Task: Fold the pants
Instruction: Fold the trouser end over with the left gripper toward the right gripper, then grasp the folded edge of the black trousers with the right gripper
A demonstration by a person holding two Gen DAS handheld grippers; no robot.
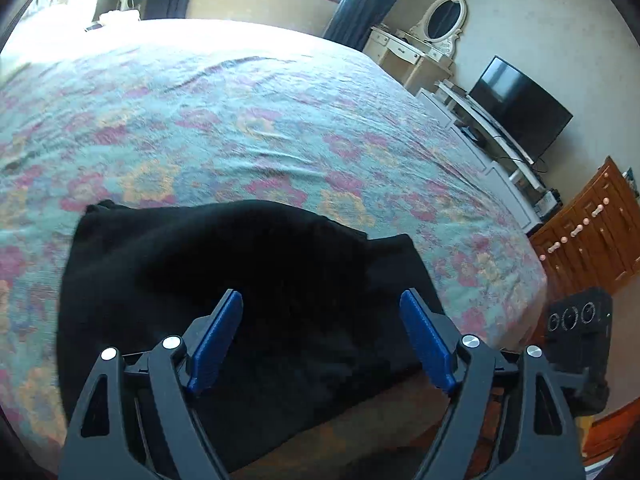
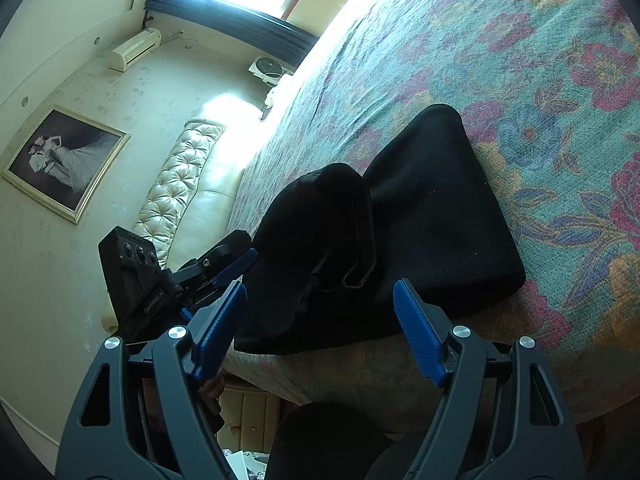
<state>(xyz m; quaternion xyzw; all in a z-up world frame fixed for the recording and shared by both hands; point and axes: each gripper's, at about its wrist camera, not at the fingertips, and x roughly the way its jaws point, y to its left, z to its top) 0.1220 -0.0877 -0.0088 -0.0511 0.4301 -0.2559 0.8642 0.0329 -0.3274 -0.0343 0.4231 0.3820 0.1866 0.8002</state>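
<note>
We see black pants [image 1: 224, 280] bunched in a folded heap at the near edge of the bed [image 1: 280, 120], lower centre of the left wrist frame. The floral bedspread runs up to the top of that frame.

Left gripper [image 1: 322, 300]: jaws spread wide, nothing between the blue pads [image 1: 218, 340]. The pads frame the pants in view; we can't tell whether they touch the cloth.

Right wrist view: right gripper [image 2: 320, 294] also wide open and empty, blue pads [image 2: 418, 332] either side of the pants [image 2: 400, 232] at frame centre. The pants show two lumps here, a rounder hump centre-left with a loose seam or drawstring loop, and a flatter slab centre-right running toward the upper right. The bundle sits at the bed's [image 2: 520, 60] edge, lower part close to the drop-off.

The left gripper [image 2: 236, 264] shows at centre-left of the right view, just beside the pants' left lump, with its black camera block behind it. In the left view the right unit's camera block sits at lower right.

Background: TV [image 1: 520, 108] and oval mirror [image 1: 444, 20] at upper right of the left frame; framed photo [image 2: 64, 160], tufted headboard [image 2: 180, 184] and wall air conditioner [image 2: 134, 49] at left of the right frame.
</note>
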